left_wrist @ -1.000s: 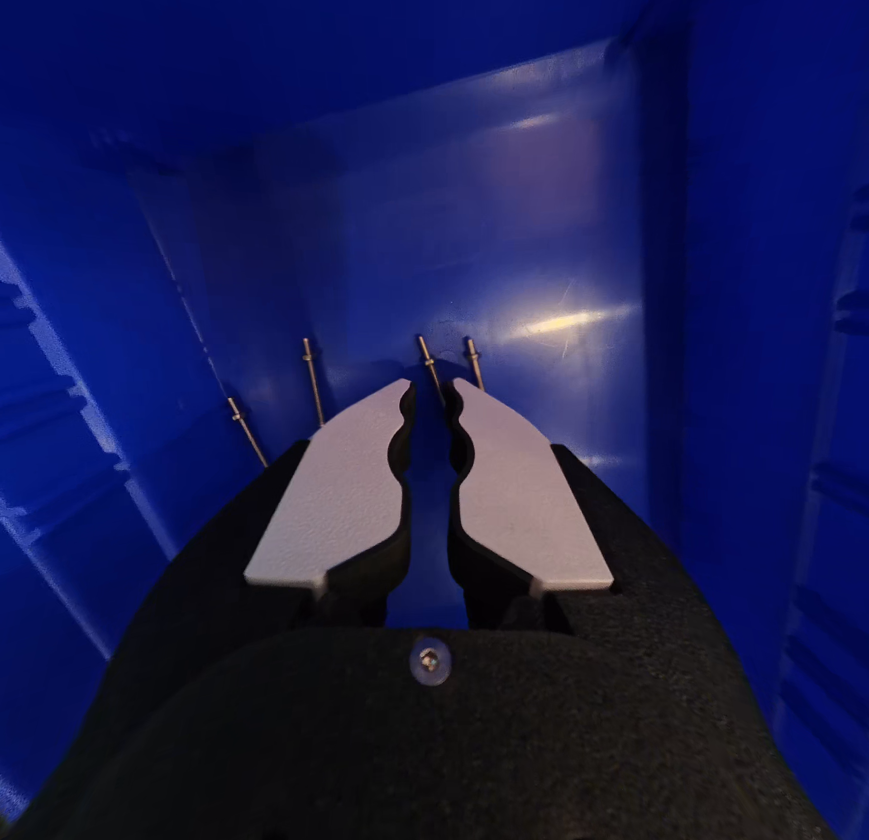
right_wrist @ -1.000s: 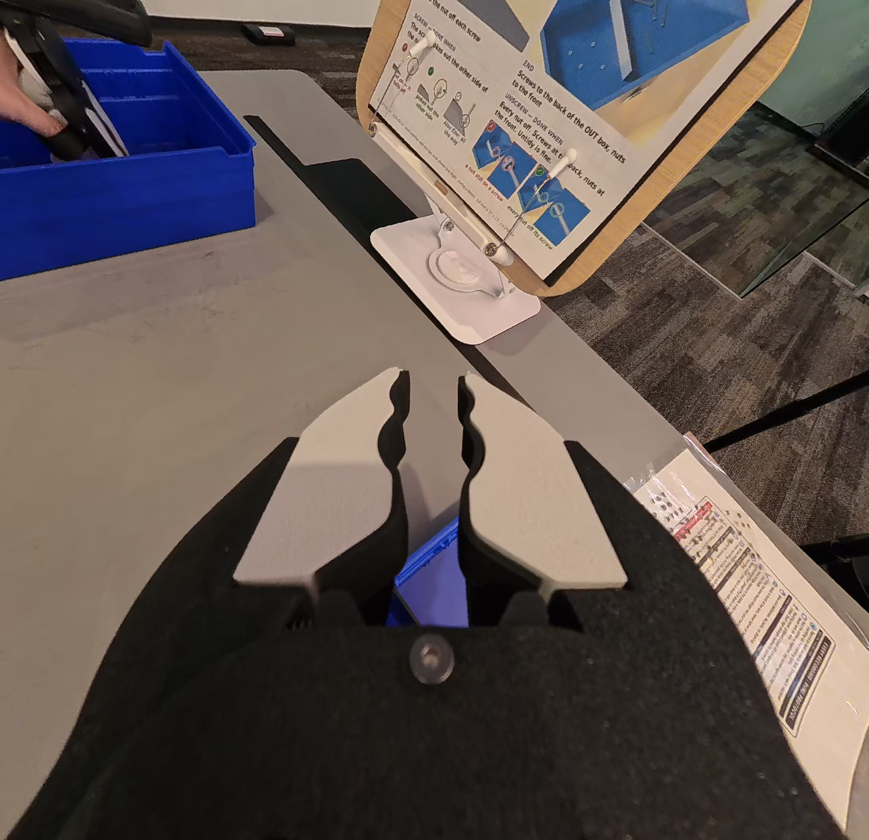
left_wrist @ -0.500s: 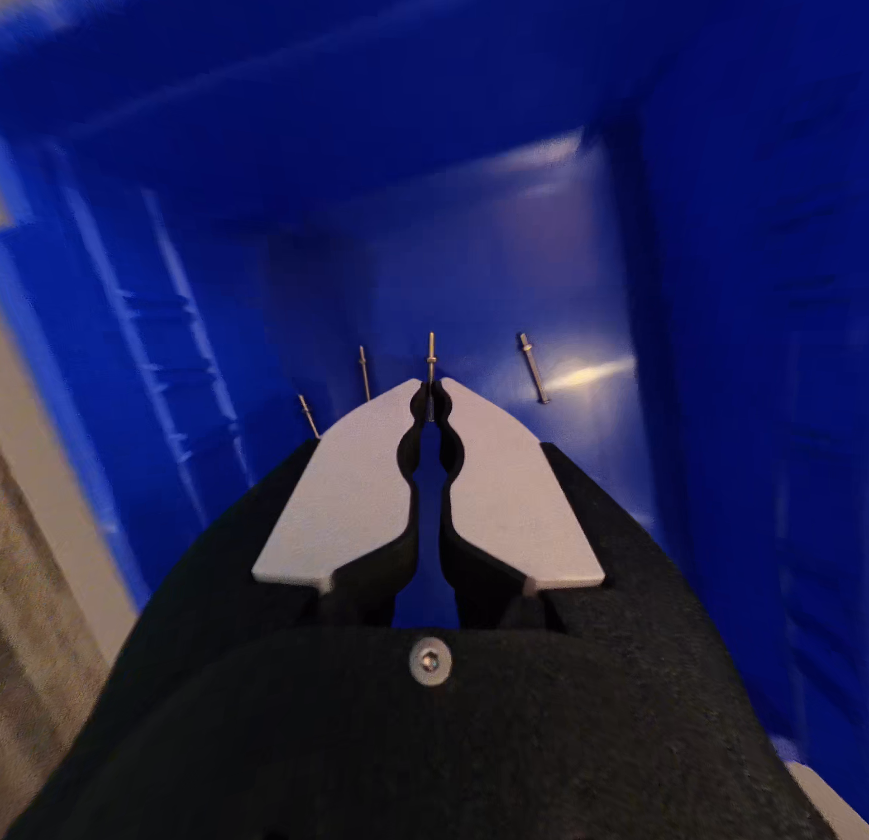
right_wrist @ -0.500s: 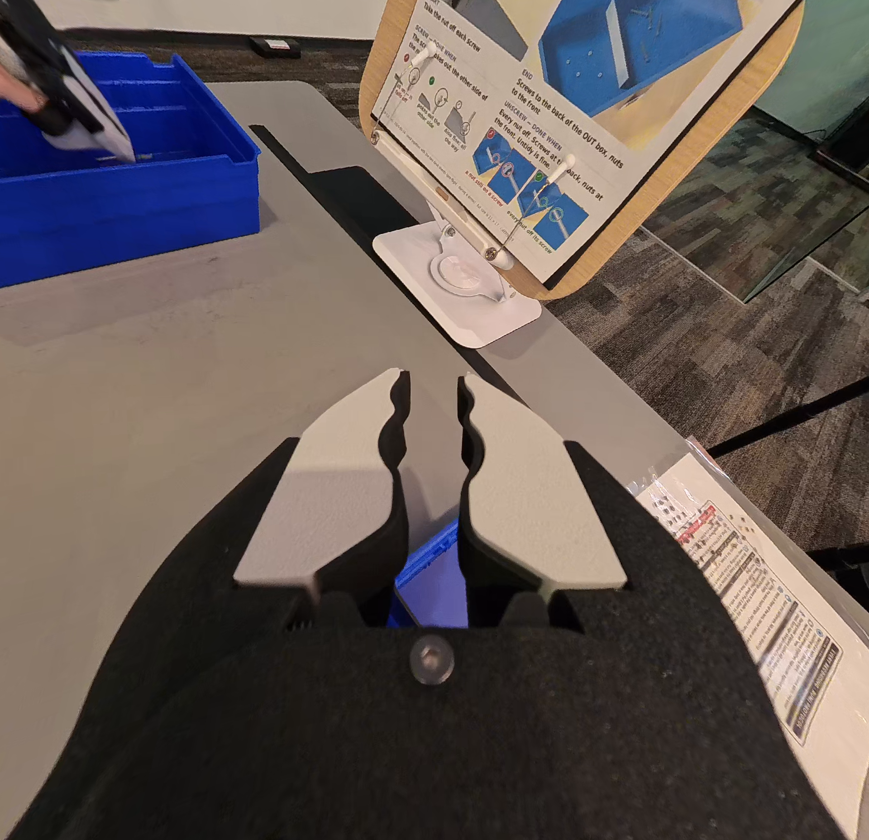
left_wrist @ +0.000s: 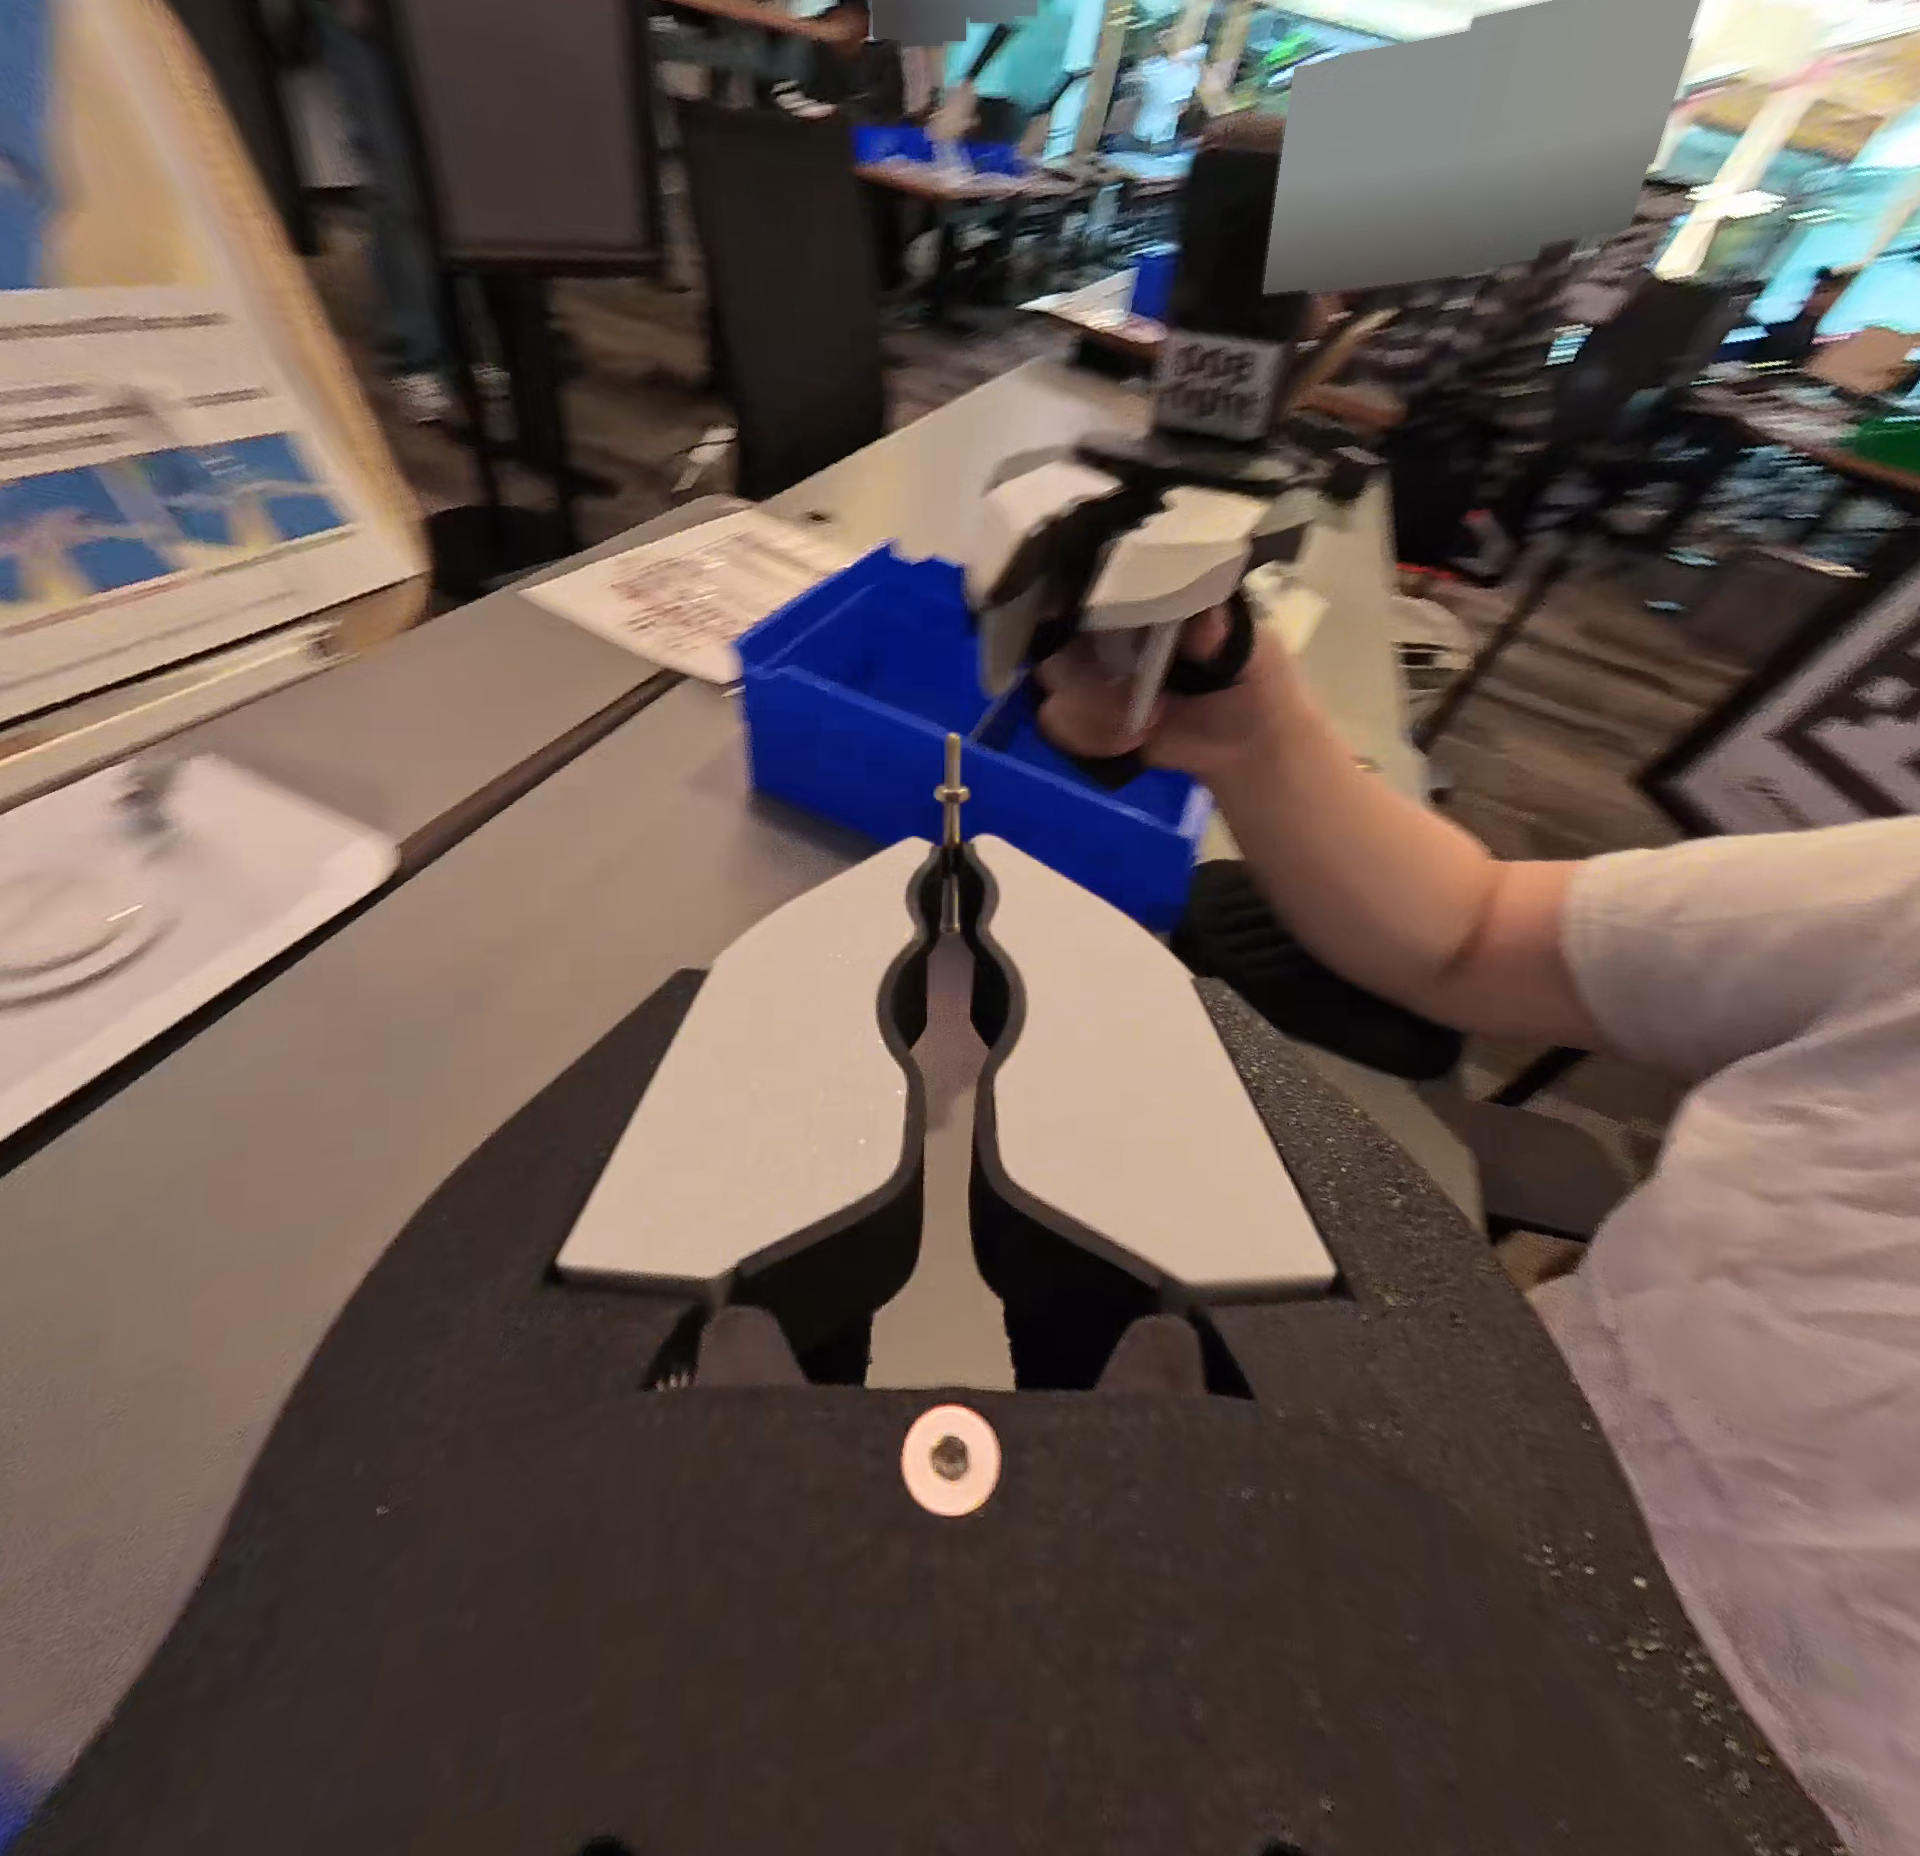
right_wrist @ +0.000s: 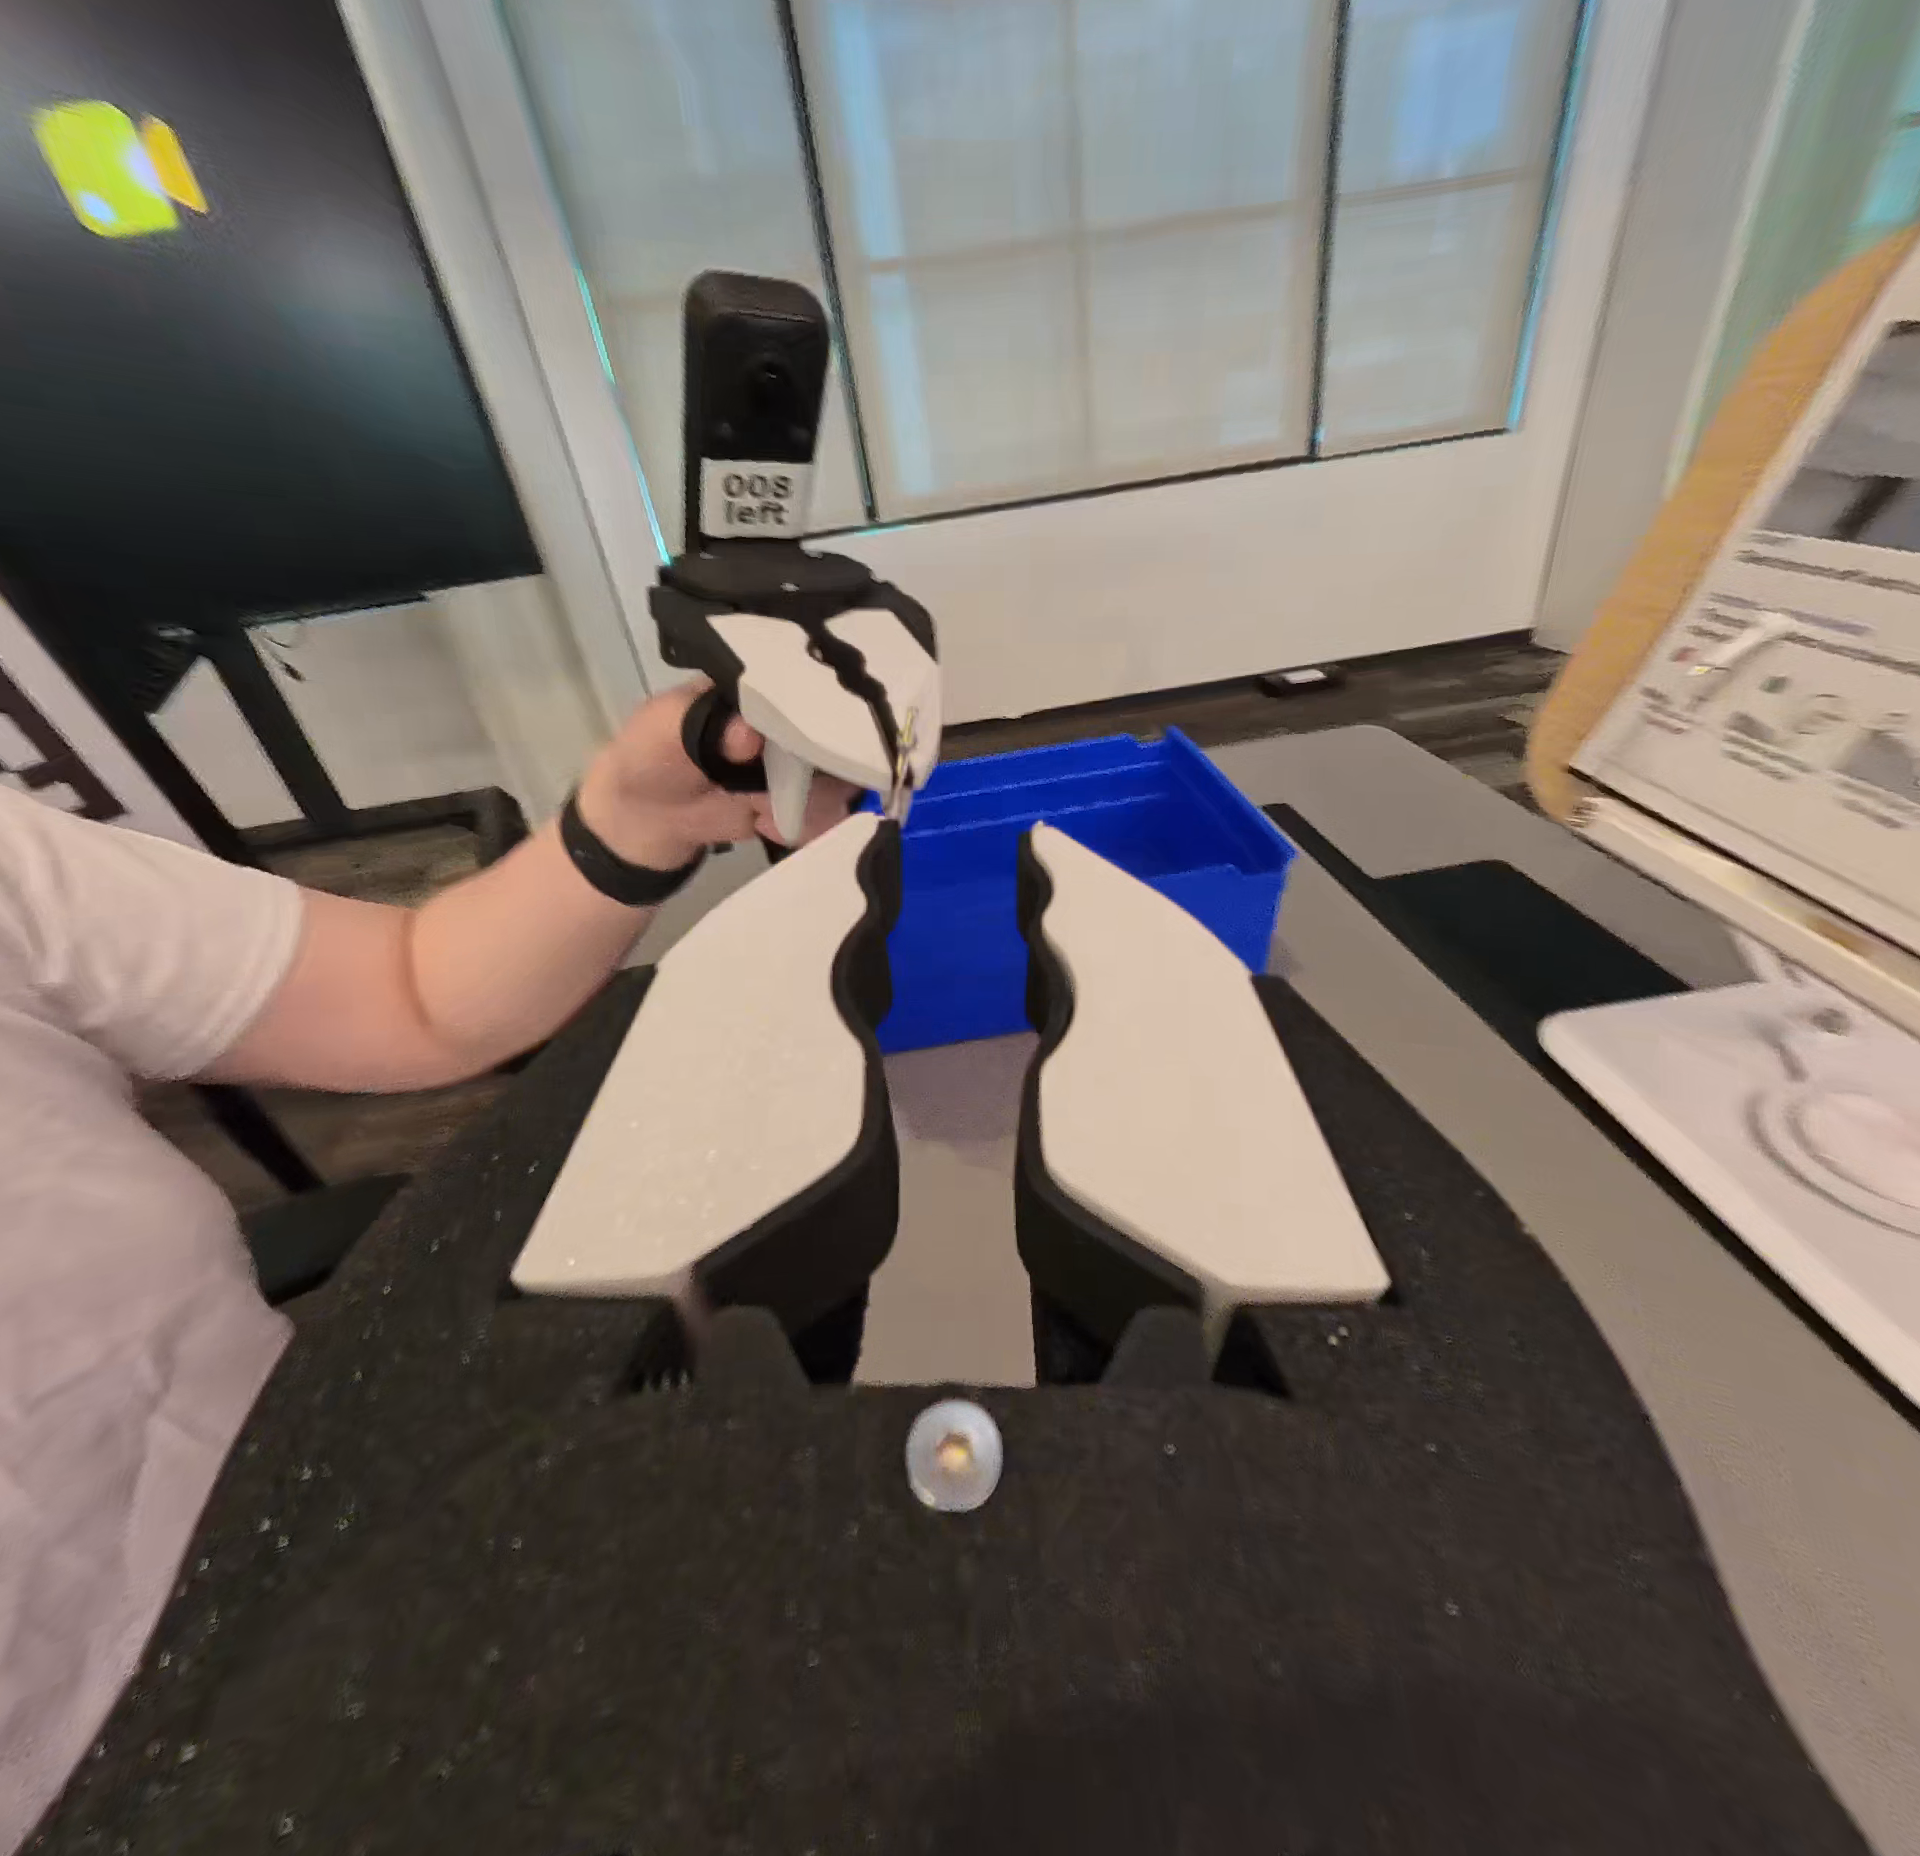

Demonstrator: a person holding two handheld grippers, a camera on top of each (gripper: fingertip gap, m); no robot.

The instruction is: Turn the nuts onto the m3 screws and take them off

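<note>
My left gripper (left_wrist: 950, 850) is shut on a thin m3 screw (left_wrist: 950, 783) that sticks out past its tips, with a nut (left_wrist: 950, 793) threaded on the shaft. It is held in the air above the grey table (left_wrist: 312, 1027). My right gripper (right_wrist: 951, 838) is open and empty. The two grippers face each other. The right gripper shows in the left wrist view (left_wrist: 1081, 580), above a small blue bin (left_wrist: 883, 726). The left gripper shows in the right wrist view (right_wrist: 902, 757) with the screw (right_wrist: 906, 741) at its tips, in front of a larger blue bin (right_wrist: 1143, 850).
An instruction board on a wooden backing stands on a white base (right_wrist: 1766, 1162) at the table's far side (left_wrist: 156, 476). A printed sheet (left_wrist: 707, 580) lies beside the small bin. The person's arms (left_wrist: 1403, 902) reach in from one side. Chairs and other tables stand behind. The left gripper's tips are roughly 7 centimeters from the right gripper's.
My left gripper closed on a screw inside the large blue bin and lifted it out into the air. My right gripper swung round from the board to face the left one and opened wider.
</note>
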